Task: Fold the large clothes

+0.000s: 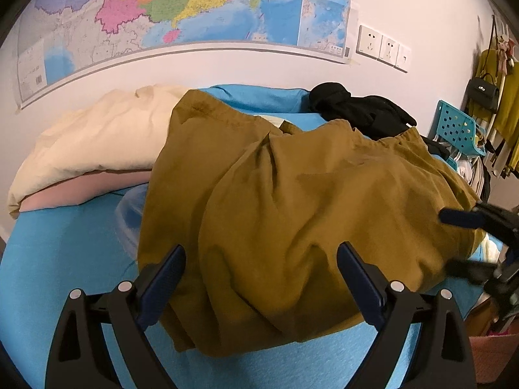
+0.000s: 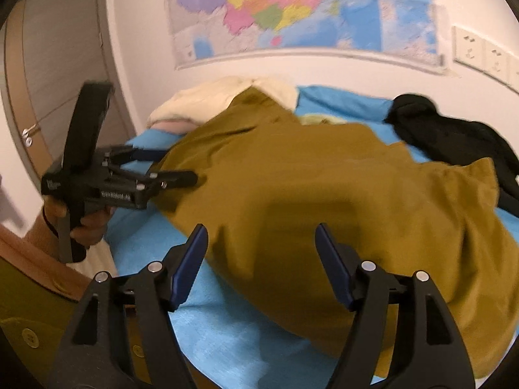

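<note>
On the bed, over its blue sheet (image 1: 65, 259), a large mustard-brown garment (image 1: 292, 201) lies crumpled and spread across most of the width, rumpled into soft folds with its near hem hanging toward the front edge of the bed. Beyond the garment, toward the wall, a cream pillow (image 1: 97, 142) rests on a pink one (image 1: 81, 191), and the garment's far corner overlaps the cream pillow. Also beyond the garment, off to its right, a heap of black clothing (image 1: 356, 107) sits touching the garment's far edge.

Over the garment's near left part, the left gripper (image 1: 262, 272) hovers with its jaws wide apart; cloth shows between them, but the pads do not press on it. In the right wrist view a hand (image 2: 87, 223) grips its handle at the garment's left edge.

Over the garment's near right part, the right gripper (image 2: 261, 256) also has its jaws apart, with the cloth below and between the blue pads and nothing pinched. That view is blurred.

Behind the garment a coloured map (image 1: 201, 9) hangs on the wall, with wall sockets (image 1: 382, 47) to its right.
</note>
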A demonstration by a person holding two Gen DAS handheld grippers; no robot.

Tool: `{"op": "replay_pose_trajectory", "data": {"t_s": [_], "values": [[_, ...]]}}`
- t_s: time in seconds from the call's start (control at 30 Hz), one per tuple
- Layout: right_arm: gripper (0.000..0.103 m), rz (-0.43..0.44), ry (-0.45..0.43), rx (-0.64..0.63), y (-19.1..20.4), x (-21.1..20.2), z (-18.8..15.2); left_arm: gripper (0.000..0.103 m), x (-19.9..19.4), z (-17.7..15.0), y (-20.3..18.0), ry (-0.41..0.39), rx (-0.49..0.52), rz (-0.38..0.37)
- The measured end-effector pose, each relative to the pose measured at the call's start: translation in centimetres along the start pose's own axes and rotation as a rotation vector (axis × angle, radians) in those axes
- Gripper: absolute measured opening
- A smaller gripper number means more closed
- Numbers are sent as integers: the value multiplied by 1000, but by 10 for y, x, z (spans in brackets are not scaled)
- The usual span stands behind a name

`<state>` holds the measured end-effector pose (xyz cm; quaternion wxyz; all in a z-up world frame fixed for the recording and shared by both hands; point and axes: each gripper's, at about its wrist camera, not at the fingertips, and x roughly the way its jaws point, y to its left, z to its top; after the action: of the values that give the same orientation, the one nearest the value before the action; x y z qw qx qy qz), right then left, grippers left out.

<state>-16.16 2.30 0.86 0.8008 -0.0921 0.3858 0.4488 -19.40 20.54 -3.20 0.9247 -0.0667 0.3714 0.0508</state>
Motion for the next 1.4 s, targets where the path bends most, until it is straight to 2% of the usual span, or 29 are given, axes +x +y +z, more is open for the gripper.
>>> {"op": "replay_pose_trajectory", "data": {"t_s": [0.07, 0.27, 0.53, 0.7, 0.77, 0.9, 0.97, 1.03, 1.13, 1.4], "values": [[73, 27, 39, 23, -3, 12, -2, 91, 1, -2, 0, 4, 6, 2], [74, 21, 32, 0, 6, 9, 6, 91, -7, -3, 5, -20, -12, -20], [77, 38, 0, -148, 36, 7, 20, 91, -31, -7, 36, -57, -101, -24], [78, 60, 47, -238, 57, 26, 24, 91, -35, -14, 48, -49, -138, -11], [81, 60, 66, -285, 66, 35, 25, 91, -34, -17, 49, -37, -141, -17], [82, 15, 106, -374, 79, 52, 19, 91, -34, -22, 50, -27, -138, -9], [82, -36, 113, -436, 84, 61, 15, 91, -33, -24, 51, -19, -145, -18], [80, -78, 117, -474, 86, 68, 11, 91, -31, -25, 51, -12, -144, -17], [71, -115, 117, -490, 83, 75, 11, 91, -31, -25, 50, -10, -143, -21], [52, -51, 107, -435, 68, 71, 22, 91, -31, -26, 44, -8, -134, -39]]}}
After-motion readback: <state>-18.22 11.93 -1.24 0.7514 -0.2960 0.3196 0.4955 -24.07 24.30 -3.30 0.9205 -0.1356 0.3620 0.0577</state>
